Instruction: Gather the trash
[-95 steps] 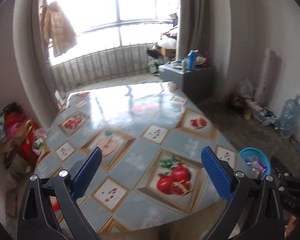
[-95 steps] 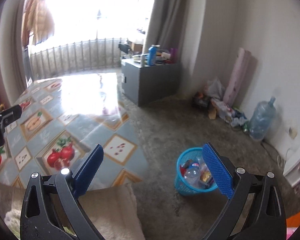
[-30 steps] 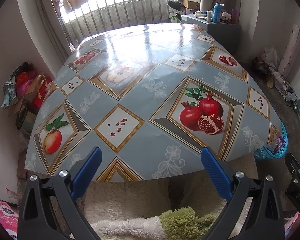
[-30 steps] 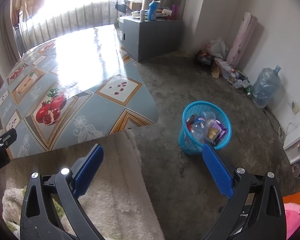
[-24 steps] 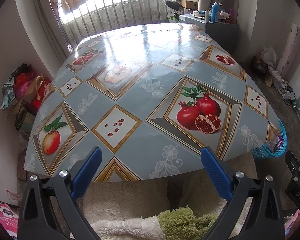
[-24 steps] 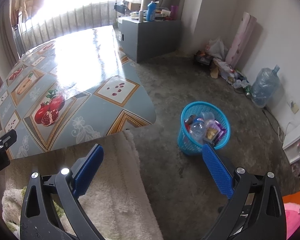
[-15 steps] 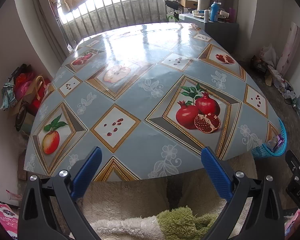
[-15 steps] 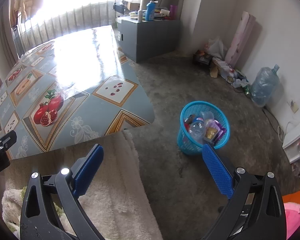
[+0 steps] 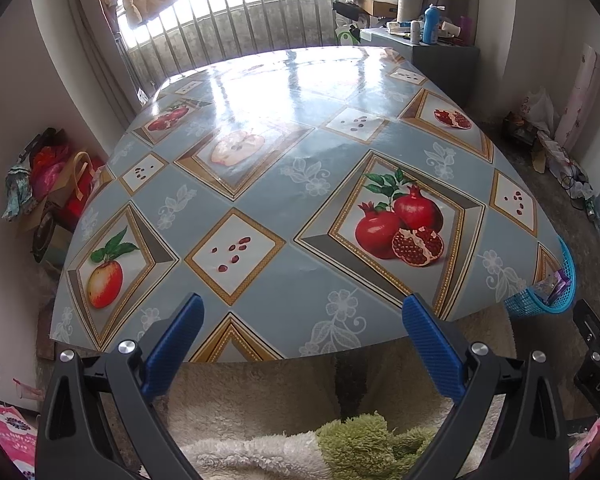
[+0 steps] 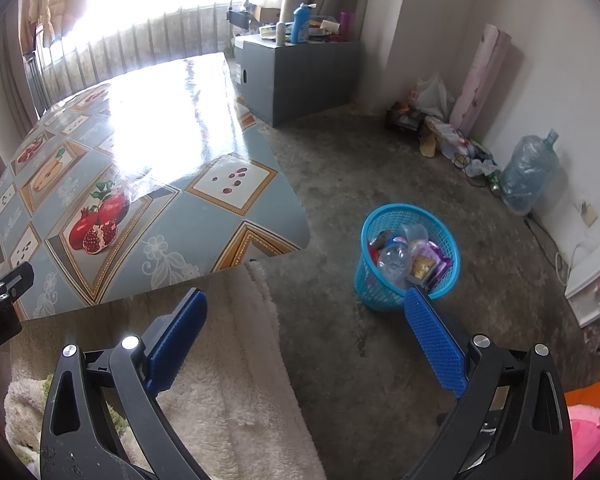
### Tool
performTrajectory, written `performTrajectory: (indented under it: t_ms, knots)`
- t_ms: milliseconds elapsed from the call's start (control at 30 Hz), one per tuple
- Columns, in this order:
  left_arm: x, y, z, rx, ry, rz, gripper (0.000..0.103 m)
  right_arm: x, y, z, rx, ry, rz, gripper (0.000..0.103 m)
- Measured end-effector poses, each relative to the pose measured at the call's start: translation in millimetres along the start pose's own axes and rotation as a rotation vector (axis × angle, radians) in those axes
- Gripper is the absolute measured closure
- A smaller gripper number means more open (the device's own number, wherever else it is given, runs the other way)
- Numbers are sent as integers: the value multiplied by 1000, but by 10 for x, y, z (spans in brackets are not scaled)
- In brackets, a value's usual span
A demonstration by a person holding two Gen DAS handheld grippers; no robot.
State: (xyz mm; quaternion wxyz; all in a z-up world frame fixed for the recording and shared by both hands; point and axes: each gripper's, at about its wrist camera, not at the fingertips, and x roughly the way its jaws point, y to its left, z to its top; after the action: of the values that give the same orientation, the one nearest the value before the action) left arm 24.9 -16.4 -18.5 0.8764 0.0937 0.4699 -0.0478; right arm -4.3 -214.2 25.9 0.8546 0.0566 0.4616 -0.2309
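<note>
Concrete floor (image 10: pixel 380 168) w/ blue basket (image 10: pixel 384 296) holding bottle (image 10: pixel 394 260) & wrappers; both grippers' jaws wide open, empty.

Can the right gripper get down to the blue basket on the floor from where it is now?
Probably yes. The right gripper is open and empty, and the blue basket stands on bare floor just ahead of its right finger, clear of the table corner. Nothing lies between them; it would only need to drop lower.

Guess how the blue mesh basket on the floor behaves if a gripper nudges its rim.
The blue basket is thin mesh plastic holding a bottle and wrappers, so probably light. Tall and narrow-based, it may tip or skid on the concrete floor.
</note>
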Motion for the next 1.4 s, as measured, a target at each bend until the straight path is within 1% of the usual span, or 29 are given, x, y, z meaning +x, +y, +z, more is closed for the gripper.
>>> performTrajectory:
  t_ms: [1400]
  knots:
    - [2, 45, -12, -4, 1, 3, 6, -9, 29, -27, 5, -1, -3, 8]
